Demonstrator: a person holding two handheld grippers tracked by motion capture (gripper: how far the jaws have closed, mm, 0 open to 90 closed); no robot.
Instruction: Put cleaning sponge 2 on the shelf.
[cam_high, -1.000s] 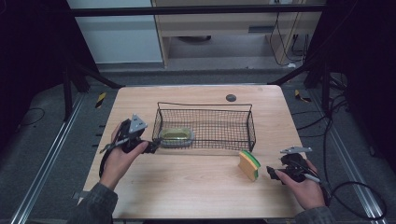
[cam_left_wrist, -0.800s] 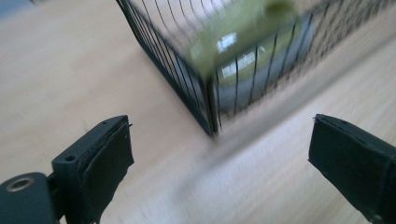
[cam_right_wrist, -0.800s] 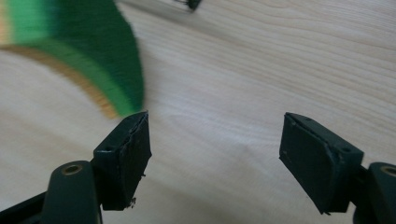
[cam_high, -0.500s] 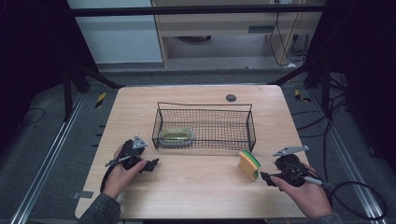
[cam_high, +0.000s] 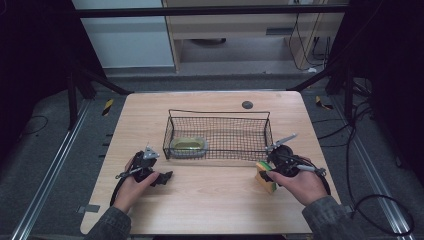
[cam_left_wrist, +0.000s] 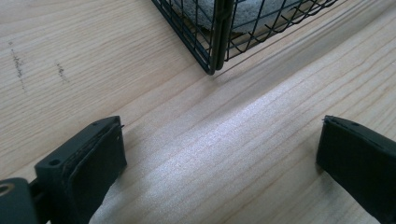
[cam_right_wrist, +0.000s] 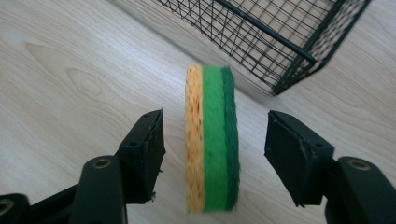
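A yellow and green sponge (cam_high: 265, 179) (cam_right_wrist: 212, 140) stands on edge on the wooden table, just in front of the black wire basket's (cam_high: 220, 112) right end. My right gripper (cam_high: 266, 171) (cam_right_wrist: 215, 144) has a jaw on each side of the sponge. Its jaws have just been closing, and a gap still shows at both pads. My left gripper (cam_high: 162, 177) (cam_left_wrist: 219, 149) rests low on the table by the basket's front left corner (cam_left_wrist: 215, 42). Its jaws have just been opening and stand wide with nothing between them.
A yellowish item in a pale wrap (cam_high: 189, 146) lies in the basket's left end. A small dark disc (cam_high: 247, 104) sits near the table's far edge. Bare wood (cam_high: 210, 200) stretches between my hands. Cables trail off the right side.
My left hand came down from beside the basket to the table. My right hand moved up and left to the sponge, and its jaws narrowed around it.
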